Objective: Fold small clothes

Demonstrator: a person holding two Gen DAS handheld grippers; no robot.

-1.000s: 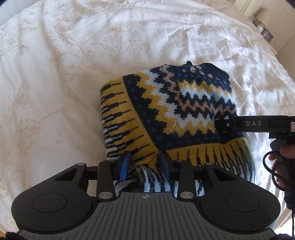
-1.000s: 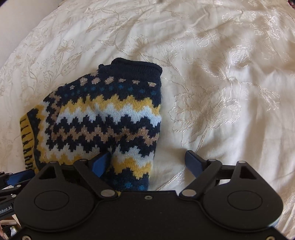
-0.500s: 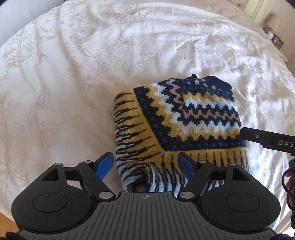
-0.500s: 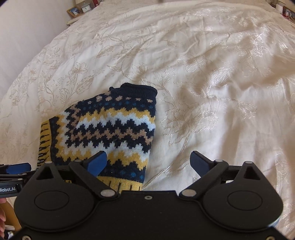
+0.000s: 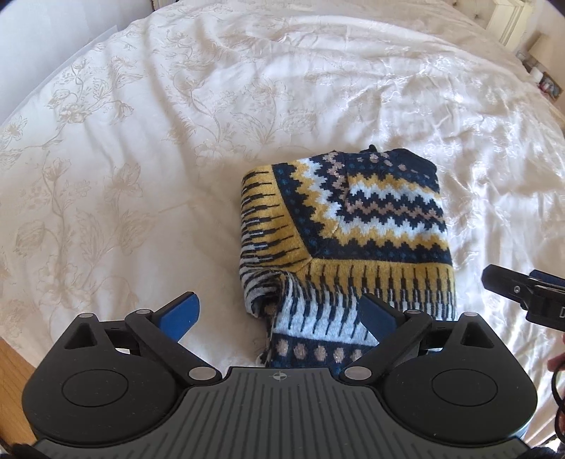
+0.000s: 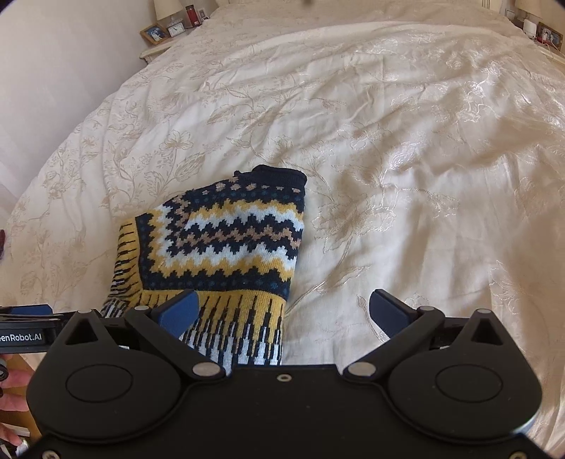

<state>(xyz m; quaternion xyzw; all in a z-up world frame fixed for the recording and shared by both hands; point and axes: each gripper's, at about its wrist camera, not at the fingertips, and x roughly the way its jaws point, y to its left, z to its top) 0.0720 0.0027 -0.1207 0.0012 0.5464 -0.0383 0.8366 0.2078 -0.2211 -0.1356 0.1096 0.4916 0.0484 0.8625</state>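
A small knitted sweater in navy, yellow and white zigzags lies folded on the white bedspread. A loose striped end of it trails toward the near edge. My left gripper hangs open just above that near end, holding nothing. In the right wrist view the same sweater lies left of centre. My right gripper is open over the sweater's near right corner, its fingers apart and free. The right gripper's tip shows at the right edge of the left wrist view.
The floral bedspread spreads wide to the right and far side. A bedside table with a clock and frames stands at the far left. Wooden floor shows at the near left edge. A person's hand holds the left gripper.
My left gripper was shut on the sweater's near hem, then opened and let it go. Both grippers have drawn back and up from the sweater, which lies still.
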